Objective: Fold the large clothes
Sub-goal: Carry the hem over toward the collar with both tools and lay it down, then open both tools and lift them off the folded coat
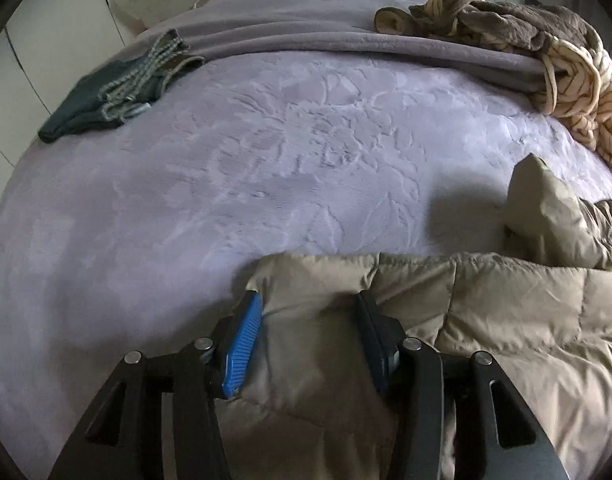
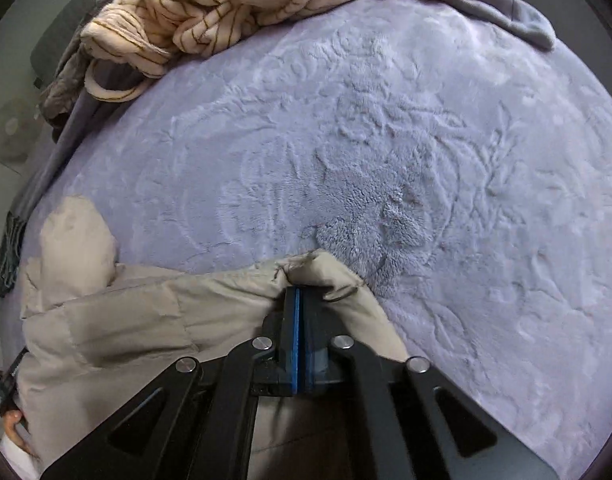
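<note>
Your left hand-held gripper (image 1: 309, 300) is spread around the beige puffer jacket (image 1: 485, 320) edge; your right hand-held gripper (image 2: 300, 292) pinches its corner, bed (image 2: 425, 160) ahead.

Dim, soft daylight — strong fisheye bending and dark vignette at the edges, centre sharp.

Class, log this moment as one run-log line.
left gripper: open around beige jacket edge | right gripper: shut on beige jacket | on bed
</note>
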